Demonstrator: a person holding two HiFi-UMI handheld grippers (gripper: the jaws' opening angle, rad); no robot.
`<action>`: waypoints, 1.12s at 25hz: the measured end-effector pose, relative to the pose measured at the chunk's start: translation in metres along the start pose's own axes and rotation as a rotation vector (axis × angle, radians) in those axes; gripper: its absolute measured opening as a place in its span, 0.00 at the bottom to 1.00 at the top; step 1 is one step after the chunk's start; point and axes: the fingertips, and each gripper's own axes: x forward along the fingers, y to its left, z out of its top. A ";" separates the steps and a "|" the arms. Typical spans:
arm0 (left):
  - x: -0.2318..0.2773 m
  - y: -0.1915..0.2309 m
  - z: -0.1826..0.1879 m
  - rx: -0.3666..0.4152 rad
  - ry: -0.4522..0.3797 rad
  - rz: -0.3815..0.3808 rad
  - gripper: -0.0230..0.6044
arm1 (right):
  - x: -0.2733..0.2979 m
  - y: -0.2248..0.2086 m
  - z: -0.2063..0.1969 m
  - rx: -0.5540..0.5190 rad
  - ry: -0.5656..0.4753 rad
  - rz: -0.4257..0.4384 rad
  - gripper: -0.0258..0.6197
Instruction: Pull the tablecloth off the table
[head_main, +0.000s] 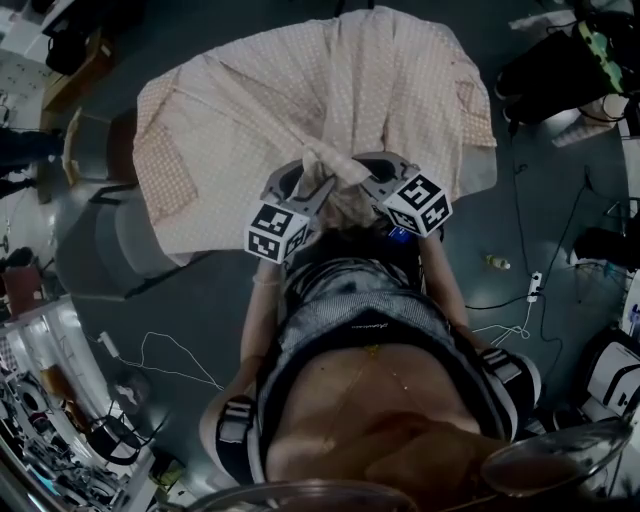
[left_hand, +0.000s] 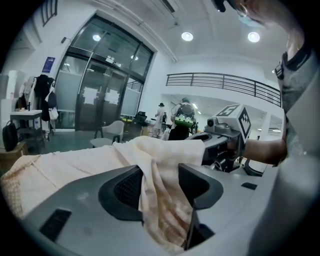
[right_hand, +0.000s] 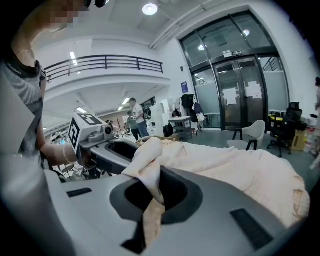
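1. Your right gripper (right_hand: 157, 185) has its fingers (right_hand: 182, 195) pressed together on a pinch of the tablecloth (head_main: 330, 90). A strip of the cloth hangs down between them toward you.
2. Your left gripper (left_hand: 160, 175) sits just beside the right one. Its fingers (left_hand: 125, 187) are spread, and a loose fold of the same cloth lies in the gap (it leans on one pad and is not squeezed).
3. The cloth is cream with a fine dotted pattern. It rises to a bunched peak at the near edge, where your two grippers meet, and creases fan out from there away from you.
4. The rest of it lies spread over the counter, hiding the top completely. Its long axis runs across your head view from left to right, and the hems droop at both ends.
5. A grey chair (head_main: 130, 240) stands right against the left hem, partly tucked under the hanging edge. It is the nearest thing in the cloth's way.
6. On the dark floor (head_main: 200, 320) to your right lies a power strip (head_main: 535, 287), well apart from the counter.
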 end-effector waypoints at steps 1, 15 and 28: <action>0.000 -0.002 -0.003 0.019 0.010 -0.008 0.37 | 0.000 0.002 0.000 0.005 -0.004 -0.003 0.14; 0.011 -0.021 -0.023 0.211 0.036 -0.151 0.61 | -0.002 0.036 0.000 0.040 -0.015 -0.023 0.14; 0.038 -0.054 -0.018 0.457 0.086 -0.383 0.62 | -0.016 0.036 -0.010 0.032 0.065 -0.072 0.14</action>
